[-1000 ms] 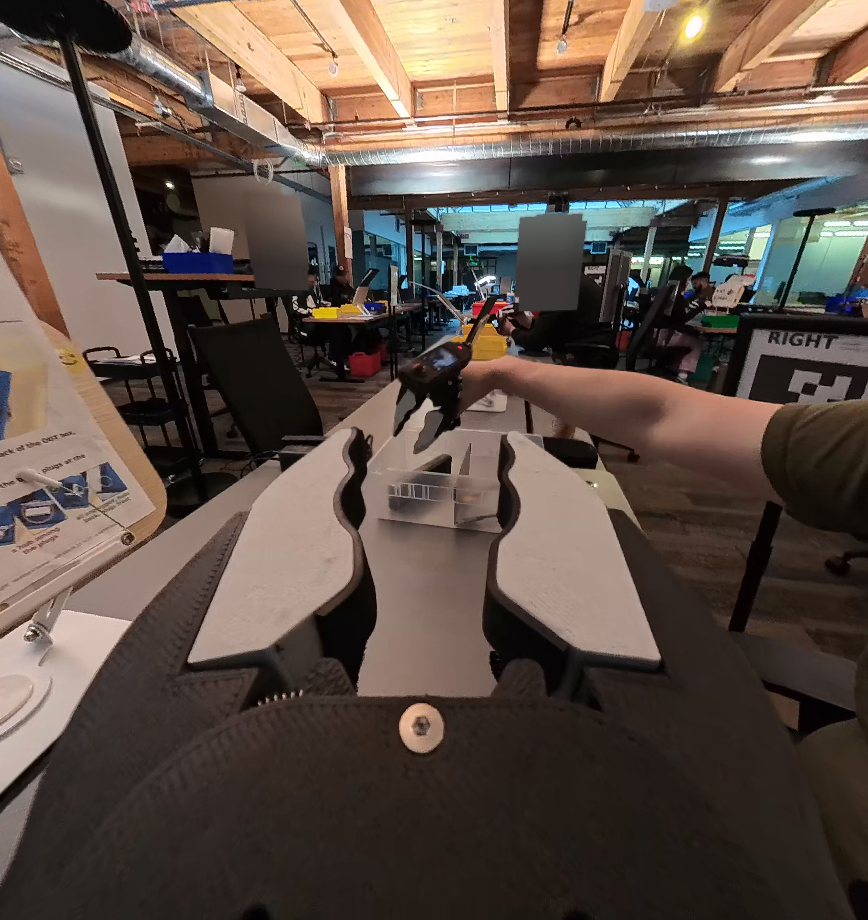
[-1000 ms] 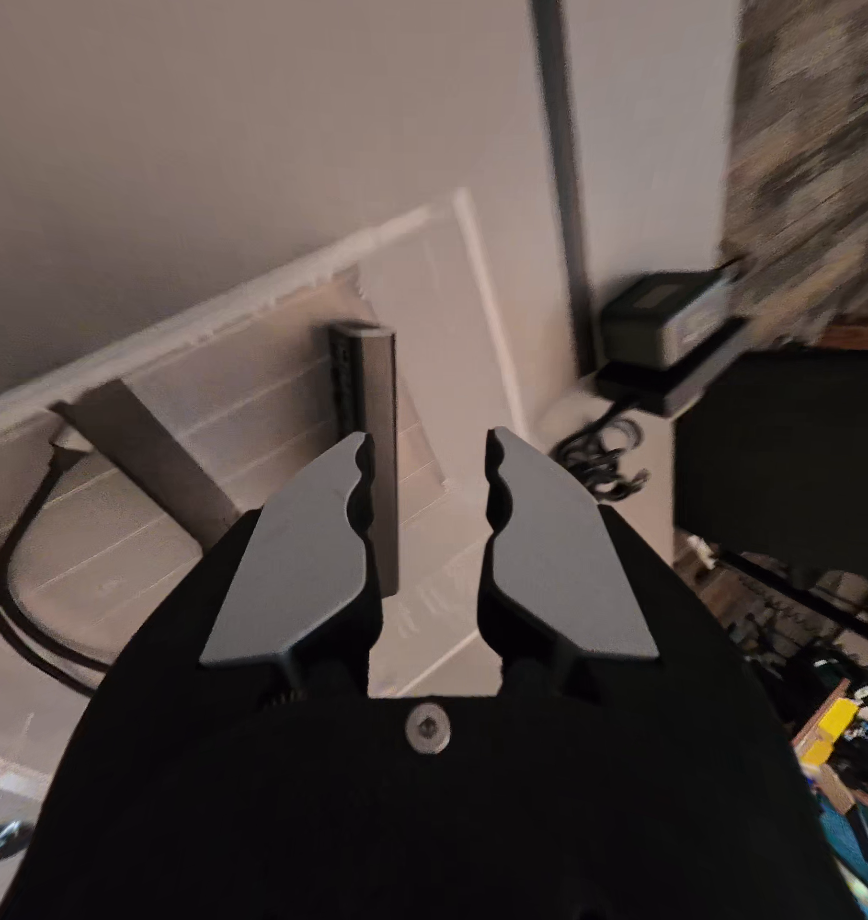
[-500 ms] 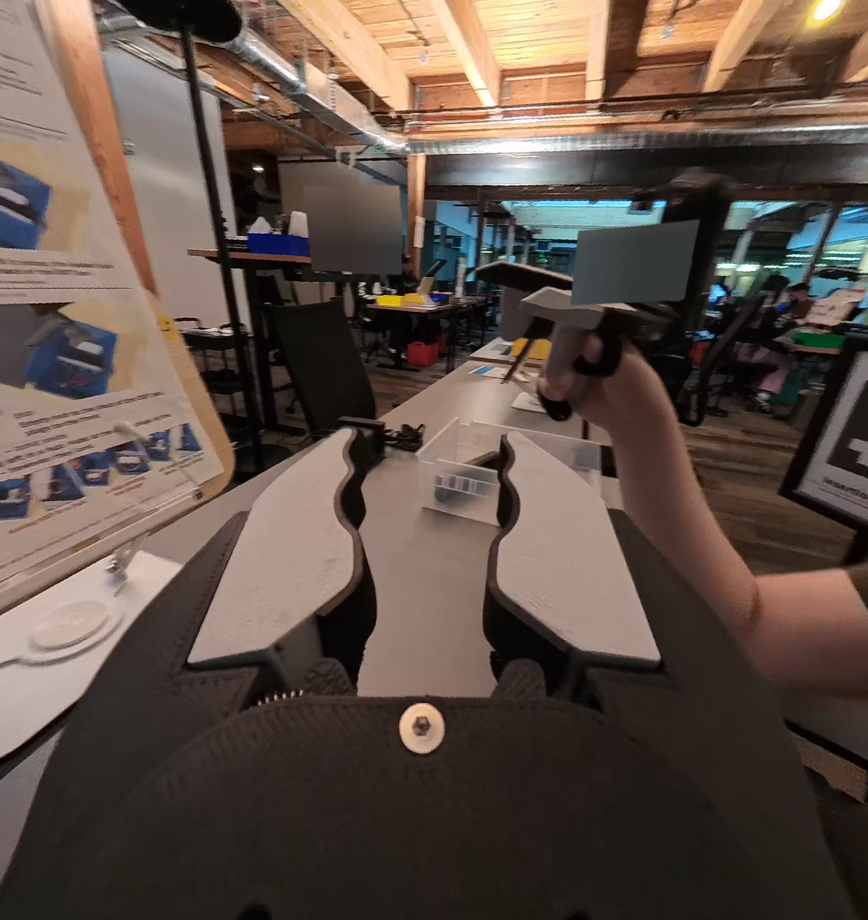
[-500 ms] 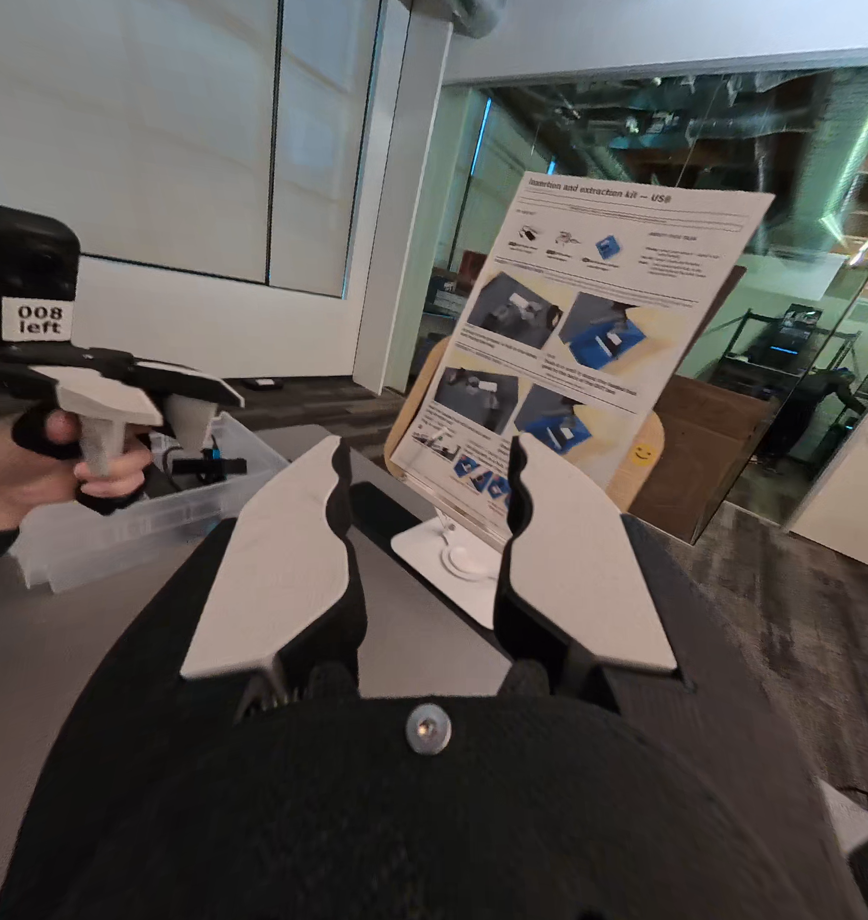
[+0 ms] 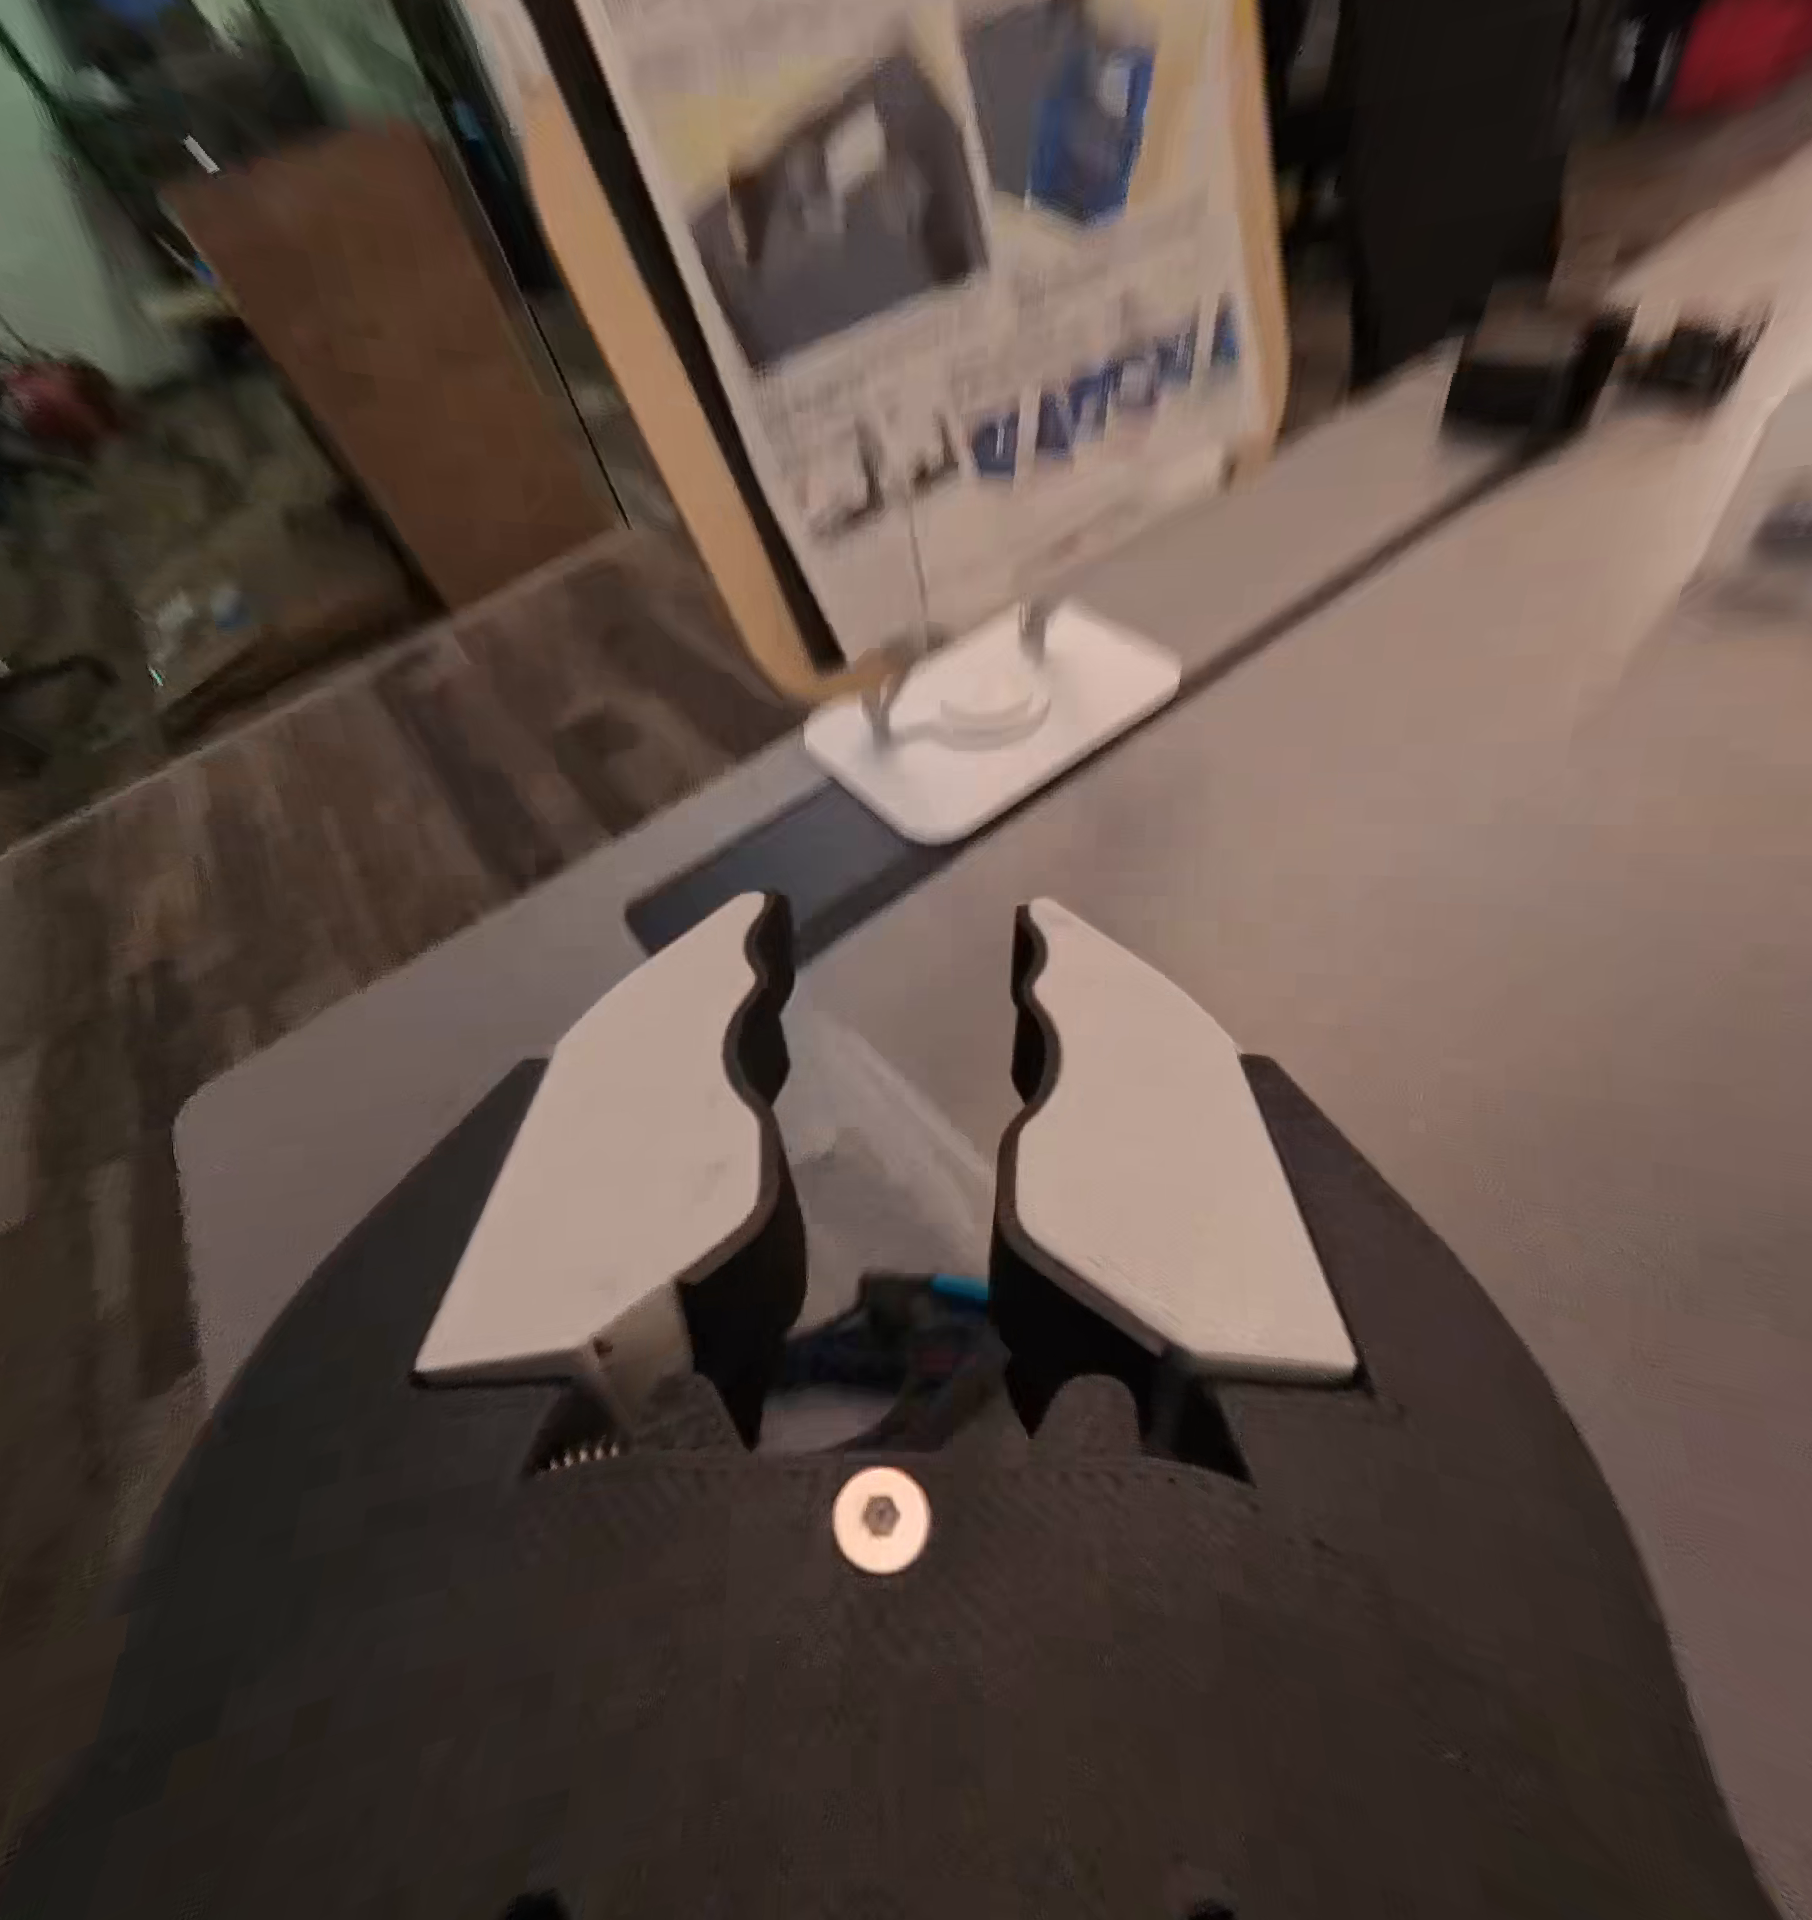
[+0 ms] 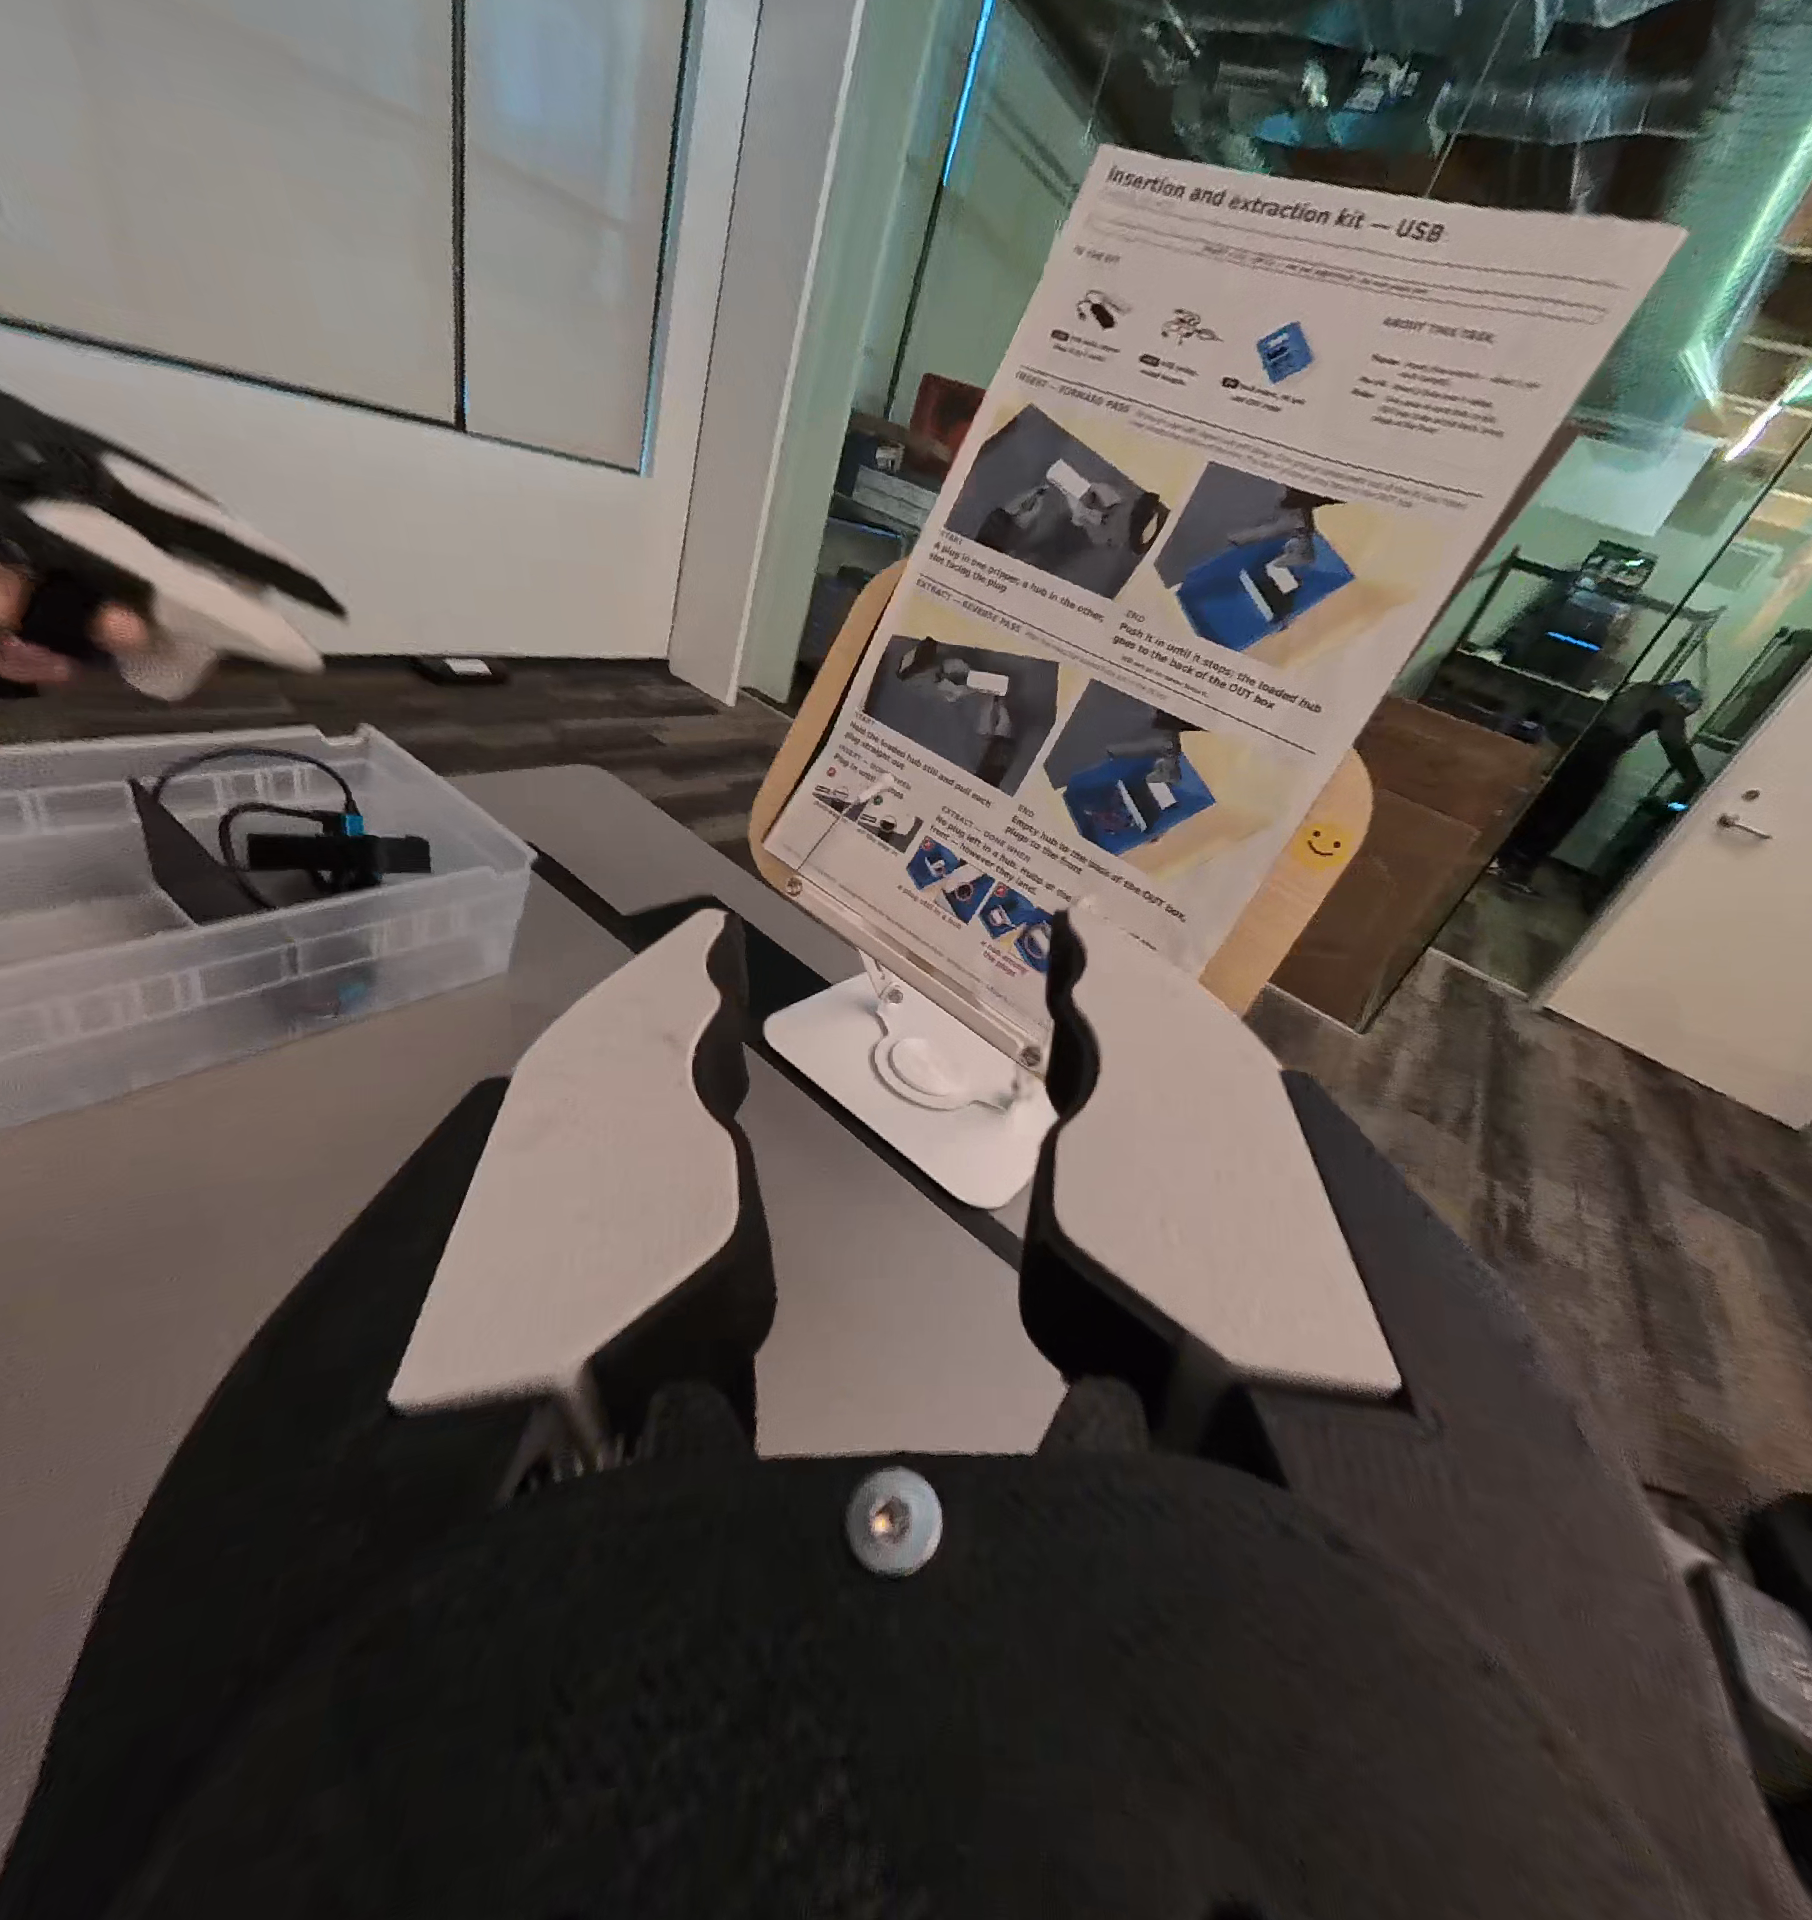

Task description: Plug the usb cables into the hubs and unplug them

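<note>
A clear plastic bin [image 6: 258,966] sits on the grey table at the left in the right wrist view. In it lie a black USB hub [image 6: 330,857] and a black cable with a blue plug [image 6: 353,826]. My left gripper [image 6: 315,634] hovers above the bin, blurred, open and empty. In the left wrist view the left gripper [image 5: 897,930] is open, with the bin's edge [image 5: 881,1101] and the cable's blue plug [image 5: 949,1288] low between its fingers. My right gripper [image 6: 894,930] is open and empty above the table, to the right of the bin.
An instruction sheet on a wooden-backed stand [image 6: 1245,582] with a white base [image 6: 912,1091] stands at the table's far edge, also in the left wrist view [image 5: 985,395]. A dark device [image 6: 1795,1683] lies at the lower right. The floor lies beyond the table edge. My hands' fingertips stand some 40 cm from each other.
My left gripper has swung left and down over the bin, so its view now faces the sheet stand and is blurred. My right gripper has moved a little nearer the stand.
</note>
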{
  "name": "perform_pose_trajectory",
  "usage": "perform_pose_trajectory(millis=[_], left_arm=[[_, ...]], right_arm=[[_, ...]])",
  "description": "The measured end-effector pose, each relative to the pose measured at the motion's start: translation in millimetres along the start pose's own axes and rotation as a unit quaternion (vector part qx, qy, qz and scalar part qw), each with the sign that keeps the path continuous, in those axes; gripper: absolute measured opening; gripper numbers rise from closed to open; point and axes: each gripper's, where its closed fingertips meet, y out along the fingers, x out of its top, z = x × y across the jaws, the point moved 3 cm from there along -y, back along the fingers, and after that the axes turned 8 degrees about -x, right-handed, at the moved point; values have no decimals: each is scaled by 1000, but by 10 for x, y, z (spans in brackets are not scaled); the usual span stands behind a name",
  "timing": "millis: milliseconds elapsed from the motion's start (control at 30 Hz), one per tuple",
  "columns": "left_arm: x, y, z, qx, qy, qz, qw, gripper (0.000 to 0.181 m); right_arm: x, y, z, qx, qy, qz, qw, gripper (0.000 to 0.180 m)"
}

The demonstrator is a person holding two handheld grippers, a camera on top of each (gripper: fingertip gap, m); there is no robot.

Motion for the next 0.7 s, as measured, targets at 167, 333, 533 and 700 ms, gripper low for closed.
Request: perform_pose_trajectory(millis=[167, 333, 533, 700], left_arm=[[-667, 226, 477, 61, 70, 262, 960, 49], [-1043, 439, 645, 156, 162, 395, 891, 69], [-1471, 572, 718, 157, 148, 505, 836, 63], [-1647, 633, 802, 173, 155, 552, 800, 61]], right_arm=[[24, -2, -121, -3, 41, -25, 999, 56], [1, -17, -261, -29, 41, -29, 998, 55], [-59, -68, -449, -48, 71, -35, 996, 55], [-84, -116, -521, -49, 91, -38, 994, 55]])
